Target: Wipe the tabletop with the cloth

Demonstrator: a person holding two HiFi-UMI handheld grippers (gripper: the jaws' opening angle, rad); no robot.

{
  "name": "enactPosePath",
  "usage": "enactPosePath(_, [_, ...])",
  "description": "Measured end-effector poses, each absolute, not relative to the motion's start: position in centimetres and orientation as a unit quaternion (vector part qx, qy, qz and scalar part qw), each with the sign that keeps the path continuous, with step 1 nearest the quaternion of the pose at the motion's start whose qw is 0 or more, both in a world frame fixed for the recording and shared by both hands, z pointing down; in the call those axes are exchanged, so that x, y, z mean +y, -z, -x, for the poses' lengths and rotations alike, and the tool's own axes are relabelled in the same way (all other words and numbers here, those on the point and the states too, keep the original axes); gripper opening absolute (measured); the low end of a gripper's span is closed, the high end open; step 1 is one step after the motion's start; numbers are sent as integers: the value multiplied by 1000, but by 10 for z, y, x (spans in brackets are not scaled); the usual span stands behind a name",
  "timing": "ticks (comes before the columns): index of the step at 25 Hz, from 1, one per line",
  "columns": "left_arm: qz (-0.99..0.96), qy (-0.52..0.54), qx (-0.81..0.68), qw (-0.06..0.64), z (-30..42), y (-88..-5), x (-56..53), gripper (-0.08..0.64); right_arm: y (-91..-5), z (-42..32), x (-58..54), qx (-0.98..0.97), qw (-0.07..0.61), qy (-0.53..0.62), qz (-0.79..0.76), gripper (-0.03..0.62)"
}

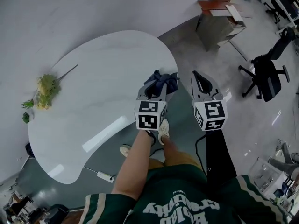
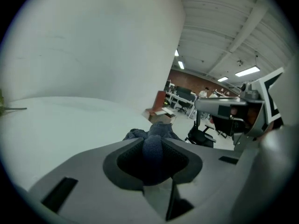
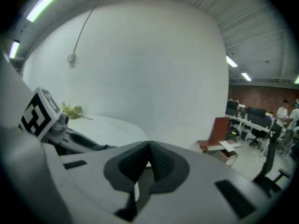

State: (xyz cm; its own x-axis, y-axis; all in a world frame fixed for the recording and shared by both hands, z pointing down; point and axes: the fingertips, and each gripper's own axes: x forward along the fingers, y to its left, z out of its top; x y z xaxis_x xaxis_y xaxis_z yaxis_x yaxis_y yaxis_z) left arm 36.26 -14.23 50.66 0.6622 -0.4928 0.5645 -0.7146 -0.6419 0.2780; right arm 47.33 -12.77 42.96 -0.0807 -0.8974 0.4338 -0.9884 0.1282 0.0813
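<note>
Head view, cloth: dark blue cloth [image 1: 162,81] bunched at centre frame, right at the right-hand edge of the white surface [image 1: 103,73]; cannot tell whether pressed down or held just above.
Head view, left hand-held gripper [image 1: 158,87]: pointing up-frame, tips buried in the cloth.
Head view, right hand-held gripper [image 1: 196,74]: just right of the cloth, over the floor, off the surface.
Head view, rest of the surface: a leafy sprig [image 1: 44,91] at the left end; a glare streak low down; no visible dirt or wipe trail.
Left gripper view, grip: jaws clamped on a fold of the cloth [image 2: 153,146], the rest bunched beyond the tips, pale surface [image 2: 65,125] stretching away to the left.
Right gripper view, grip: jaws pressed together with nothing between them; surface [image 3: 110,125] at mid-left.
Progress, judged: cloth picked up and brought to one edge; nearly the whole top apparently left to wipe, from here across to the sprig end.
</note>
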Motion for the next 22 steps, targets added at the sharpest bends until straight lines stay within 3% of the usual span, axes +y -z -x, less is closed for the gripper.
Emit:
enactPosePath(9, [-860,-290,-352,227,-366,-538,-121,104,-441,-471,-121,-738,198,-126,-633,5])
enactPosePath(22, [-834,-270,-419,239,-234,-539,-109,104,-443,-331,-129,-799,207,-109,-553,5])
